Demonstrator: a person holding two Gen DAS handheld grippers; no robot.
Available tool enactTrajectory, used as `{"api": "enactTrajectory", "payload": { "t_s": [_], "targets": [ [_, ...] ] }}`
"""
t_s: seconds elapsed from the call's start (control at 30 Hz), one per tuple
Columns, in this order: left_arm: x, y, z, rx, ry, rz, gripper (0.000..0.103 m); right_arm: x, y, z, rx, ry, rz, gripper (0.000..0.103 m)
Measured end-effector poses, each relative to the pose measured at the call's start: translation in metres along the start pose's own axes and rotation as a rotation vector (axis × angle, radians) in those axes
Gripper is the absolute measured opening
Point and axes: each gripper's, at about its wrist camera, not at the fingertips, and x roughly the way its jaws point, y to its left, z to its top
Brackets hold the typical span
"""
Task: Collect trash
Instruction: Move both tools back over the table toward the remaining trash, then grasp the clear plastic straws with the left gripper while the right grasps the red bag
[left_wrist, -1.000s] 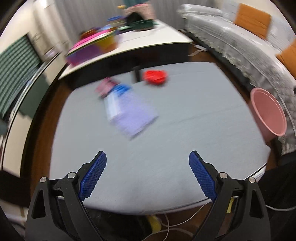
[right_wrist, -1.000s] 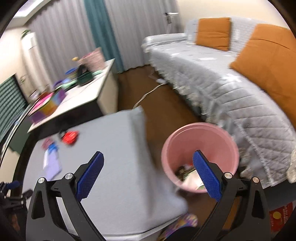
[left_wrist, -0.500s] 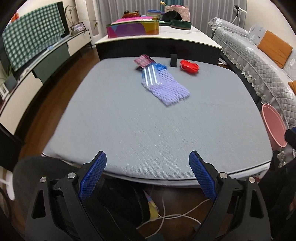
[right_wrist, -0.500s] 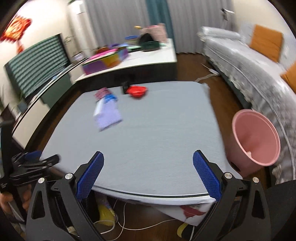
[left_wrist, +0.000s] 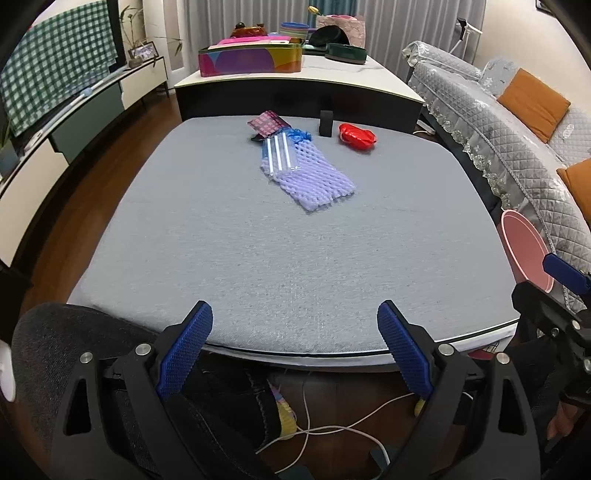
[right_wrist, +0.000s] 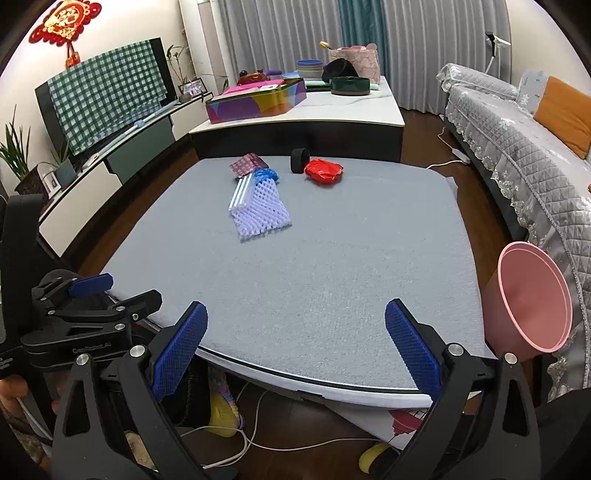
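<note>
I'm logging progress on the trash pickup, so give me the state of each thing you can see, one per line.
Left hand-held gripper: open, empty.
Right hand-held gripper: open, empty.
Foam net: flat on the table.
Straws: lying on the net.
Red wrapper: crumpled, on the table.
Pink bin: beside the table, open.

Grey table (left_wrist: 295, 258): purple foam net (left_wrist: 310, 177) (straws (left_wrist: 279, 153) atop), red wrapper (left_wrist: 356, 136), black block (left_wrist: 325, 123).

three straws (left_wrist: 279, 154), one foam net (left_wrist: 312, 176), one bin (right_wrist: 532, 301)
</note>
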Motion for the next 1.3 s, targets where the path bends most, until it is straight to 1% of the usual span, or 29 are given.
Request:
{"api": "enactTrajectory", "payload": {
  "t_s": [0.1, 0.2, 0.3, 0.4, 0.43, 0.5, 0.57, 0.63, 0.73, 0.8, 0.87, 0.9, 0.93, 1.03, 1.13, 1.17, 1.27, 1.3],
  "targets": [
    [0.004, 0.002, 0.006, 0.002, 0.015, -0.005, 0.088, 0.007, -0.001, 0.008, -0.005, 0.005, -0.018, 0.095],
    [0.008, 0.011, 0.022, -0.001, 0.027, 0.002, 0.088, 0.014, -0.002, 0.023, -0.023, -0.003, -0.038, 0.095],
    [0.013, 0.026, 0.05, -0.015, 0.017, 0.009, 0.088, 0.022, -0.005, 0.045, -0.038, -0.025, -0.055, 0.095],
    [0.028, 0.037, 0.085, -0.011, 0.024, 0.017, 0.088, 0.038, -0.009, 0.067, -0.043, -0.025, -0.066, 0.095],
    [0.035, 0.04, 0.099, -0.01, 0.03, 0.02, 0.088, 0.046, -0.011, 0.075, -0.046, -0.023, -0.07, 0.095],
    [0.052, 0.042, 0.122, -0.006, 0.047, 0.004, 0.088, 0.061, -0.015, 0.09, -0.047, -0.013, -0.082, 0.095],
    [0.078, 0.043, 0.147, -0.015, 0.086, 0.007, 0.088, 0.079, -0.021, 0.105, -0.041, -0.002, -0.078, 0.095],
    [0.102, 0.042, 0.167, -0.029, 0.101, 0.005, 0.088, 0.105, -0.027, 0.123, -0.038, 0.014, -0.091, 0.095],
    [0.14, 0.037, 0.189, -0.03, 0.117, 0.018, 0.088, 0.144, -0.034, 0.143, -0.038, 0.038, -0.101, 0.095],
    [0.161, 0.036, 0.197, -0.031, 0.13, 0.027, 0.087, 0.175, -0.039, 0.156, -0.046, 0.055, -0.094, 0.095],
    [0.183, 0.034, 0.202, -0.032, 0.16, 0.019, 0.083, 0.203, -0.041, 0.167, -0.062, 0.064, -0.101, 0.095],
    [0.193, 0.034, 0.204, -0.028, 0.179, 0.013, 0.078, 0.221, -0.043, 0.173, -0.077, 0.072, -0.103, 0.094],
    [0.201, 0.034, 0.205, -0.024, 0.197, 0.0, 0.077, 0.233, -0.043, 0.177, -0.086, 0.077, -0.105, 0.094],
    [0.214, 0.035, 0.209, -0.029, 0.213, -0.036, 0.077, 0.273, -0.043, 0.186, -0.114, 0.106, -0.104, 0.094],
    [0.225, 0.034, 0.21, -0.02, 0.231, -0.056, 0.076, 0.3, -0.041, 0.191, -0.117, 0.122, -0.076, 0.093],
    [0.229, 0.033, 0.21, -0.016, 0.242, -0.059, 0.075, 0.31, -0.039, 0.192, -0.128, 0.129, -0.083, 0.093],
    [0.243, 0.034, 0.21, -0.028, 0.288, -0.081, 0.061, 0.324, -0.038, 0.195, -0.133, 0.135, -0.079, 0.093],
    [0.245, 0.035, 0.208, -0.036, 0.299, -0.081, 0.049, 0.33, -0.04, 0.195, -0.126, 0.141, -0.077, 0.093]
  ]
}}
